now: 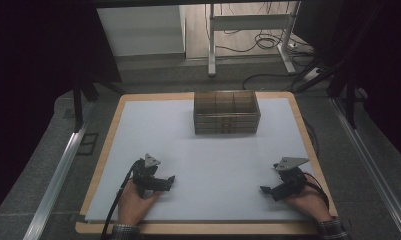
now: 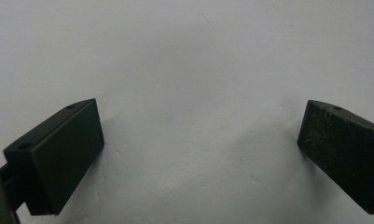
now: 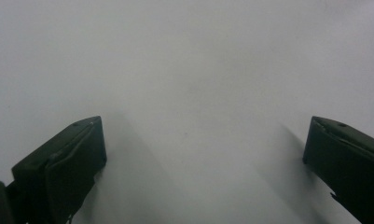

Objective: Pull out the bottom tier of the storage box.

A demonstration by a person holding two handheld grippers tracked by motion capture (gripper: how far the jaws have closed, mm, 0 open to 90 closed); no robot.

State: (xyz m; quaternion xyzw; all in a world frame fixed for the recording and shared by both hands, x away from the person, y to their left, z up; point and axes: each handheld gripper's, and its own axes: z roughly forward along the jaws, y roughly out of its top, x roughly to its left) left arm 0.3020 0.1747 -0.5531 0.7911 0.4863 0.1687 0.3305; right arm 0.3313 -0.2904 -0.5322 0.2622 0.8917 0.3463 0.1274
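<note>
White sheet covers the counter (image 1: 208, 150), bare but for the drawer box (image 1: 227, 112) standing at twelve o'clock near the far edge, its drawers seemingly all pushed in. My left tongs (image 1: 169, 181) rest at seven o'clock, my right tongs (image 1: 266, 190) at five, both well apart from the box and pointing inward at each other. Each pair stands wide apart with nothing between. By my reckoning the work has not started: reaching the box and everything after is left.

No text, label, brand, number or sign can be read anywhere: not on the white worktop sheet (image 1: 213, 150) or the brown compartment box (image 1: 227, 112).
</note>
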